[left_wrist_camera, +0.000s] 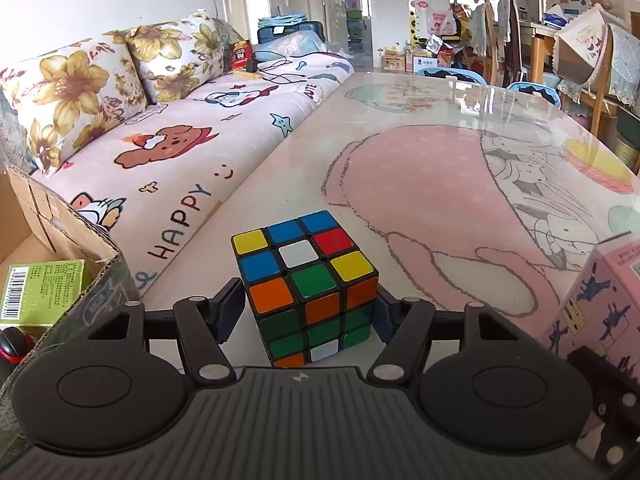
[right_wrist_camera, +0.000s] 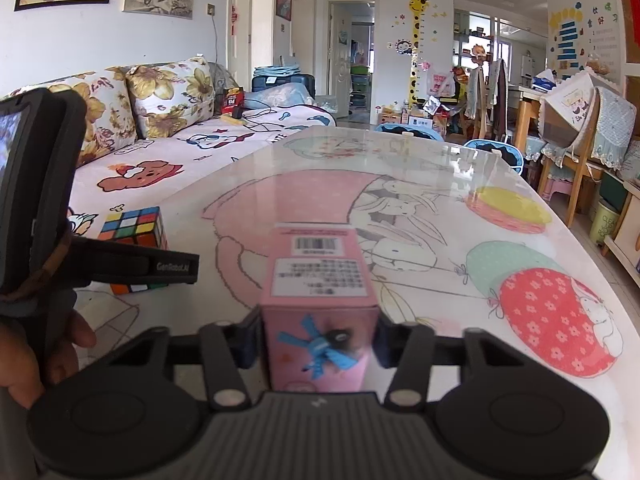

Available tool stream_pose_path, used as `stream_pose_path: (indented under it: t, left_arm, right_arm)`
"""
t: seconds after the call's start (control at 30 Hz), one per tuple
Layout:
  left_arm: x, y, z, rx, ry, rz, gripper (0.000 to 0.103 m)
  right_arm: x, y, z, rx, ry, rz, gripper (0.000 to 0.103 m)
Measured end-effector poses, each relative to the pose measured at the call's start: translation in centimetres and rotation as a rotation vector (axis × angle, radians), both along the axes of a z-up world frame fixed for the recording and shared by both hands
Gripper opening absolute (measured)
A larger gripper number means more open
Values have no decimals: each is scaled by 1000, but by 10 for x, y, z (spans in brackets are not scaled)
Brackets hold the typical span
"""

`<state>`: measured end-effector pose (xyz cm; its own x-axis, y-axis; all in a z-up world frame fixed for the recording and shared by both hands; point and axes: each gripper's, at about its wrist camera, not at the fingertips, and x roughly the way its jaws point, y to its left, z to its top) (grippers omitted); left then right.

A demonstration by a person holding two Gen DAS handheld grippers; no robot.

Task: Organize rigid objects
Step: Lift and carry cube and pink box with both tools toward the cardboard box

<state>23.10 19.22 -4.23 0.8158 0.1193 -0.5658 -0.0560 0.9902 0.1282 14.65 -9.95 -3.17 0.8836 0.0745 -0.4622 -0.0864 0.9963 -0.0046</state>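
Pink box (right_wrist_camera: 318, 312) pinched in my right gripper (right_wrist_camera: 316, 344); cube (left_wrist_camera: 306, 284) between left gripper (left_wrist_camera: 306, 312) pads, contact seemingly made. Risk: corner-on cube twists out toward carton (left_wrist_camera: 80, 240) at nine o'clock.

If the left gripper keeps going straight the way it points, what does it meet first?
The Rubik's cube, already between the left gripper fingers; beyond it only bare table shows, though depth is hard to judge.
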Motion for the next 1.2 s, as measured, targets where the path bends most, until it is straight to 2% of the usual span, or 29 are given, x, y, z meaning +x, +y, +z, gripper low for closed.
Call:
stream_pose_path:
  t: [0.17, 0.53, 0.83, 1.2]
  left_arm:
    - [-22, 10, 2, 67, -23, -20, 81]
    - [-103, 52, 26, 39, -59, -34, 80]
    - [-161, 62, 44, 40, -87, -60, 80]
    - [-173, 67, 57, 41, -92, -79, 80]
  right_arm:
    - [-5, 3, 1, -19, -27, 8, 47]
    - [-34, 24, 3, -62, -59, 45, 46]
    - [-64, 37, 13, -21, -41, 48, 46]
    - [-117, 47, 30, 39, 0, 15, 46]
